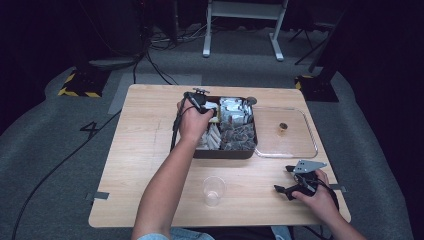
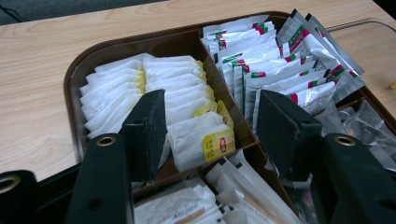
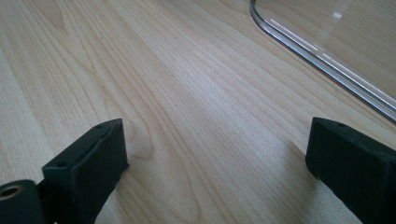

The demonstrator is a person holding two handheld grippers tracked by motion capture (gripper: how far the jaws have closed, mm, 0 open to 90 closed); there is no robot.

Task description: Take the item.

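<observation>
Table (image 1: pixel 150 150) in high view: brown tray (image 1: pixel 225 153) of packets at centre, clear lid (image 1: pixel 310 145) touching its right side, plastic cup (image 1: pixel 213 190) near the front edge. Left gripper (image 1: pixel 212 111) over the tray's far-left part; right gripper (image 1: pixel 286 180) low at front right. Left gripper view: jaws spread, empty, above white tea bags (image 2: pixel 187 107); silver sachets (image 2: pixel 289 70) in the next compartment. Right gripper view: jaws spread wide over bare wood, lid rim (image 3: pixel 322 60) beyond.

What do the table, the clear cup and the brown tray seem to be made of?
Pale wooden table: wood or wood-look laminate, visible grain, matte. Clear drinking cup: probably thin plastic, see-through. Dark brown divided tray: likely moulded plastic, smooth rounded rim.
</observation>
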